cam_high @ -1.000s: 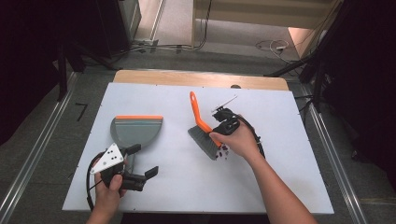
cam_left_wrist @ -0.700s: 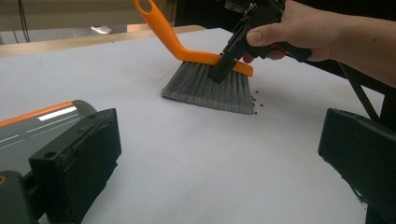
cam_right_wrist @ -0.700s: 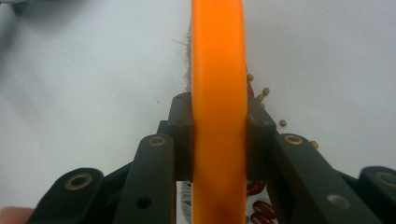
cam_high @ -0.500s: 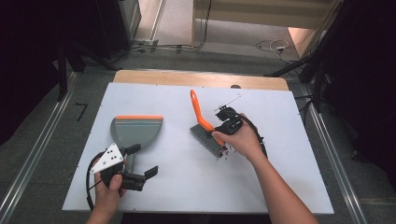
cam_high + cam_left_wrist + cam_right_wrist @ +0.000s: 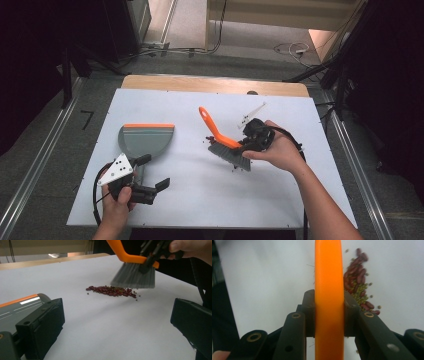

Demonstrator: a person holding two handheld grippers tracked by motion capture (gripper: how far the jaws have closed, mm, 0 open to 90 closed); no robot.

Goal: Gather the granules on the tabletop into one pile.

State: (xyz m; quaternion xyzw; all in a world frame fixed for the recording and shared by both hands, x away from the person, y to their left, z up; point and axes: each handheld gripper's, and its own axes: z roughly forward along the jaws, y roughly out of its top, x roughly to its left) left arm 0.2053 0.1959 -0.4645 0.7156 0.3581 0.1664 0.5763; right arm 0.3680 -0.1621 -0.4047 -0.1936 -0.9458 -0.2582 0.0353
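The table (image 5: 200, 200) carries a white work surface on which sweeping is in hand. The dustpan (image 5: 147, 140), grey with an orange lip, lies flat at the left side, its mouth toward the far edge and its handle running back toward the person; it sits well apart from the work. The left hand-held gripper (image 5: 150, 175) rests near that handle with its jaws spread and nothing between them. The brush (image 5: 225, 145) is right of centre, held by the right hand-held gripper (image 5: 247, 142), whose jaws are pressed onto the orange back of the brush from both sides, as the right gripper view confirms. The long axis of the brush runs from the grey bristles (image 5: 133, 277) at the near right up to the orange handle tip at the far left, so the handle points away and leftward while the bristles face down, just above or barely touching the surface. The beans (image 5: 111, 290), dark red with some small green ones, lie in a narrow heap just beside the bristles. Risk noted: the pan is far from the heap, so a long or brisk stroke would likely scatter beans across the surface; the grip on the smooth handle could also let the brush twist under load.
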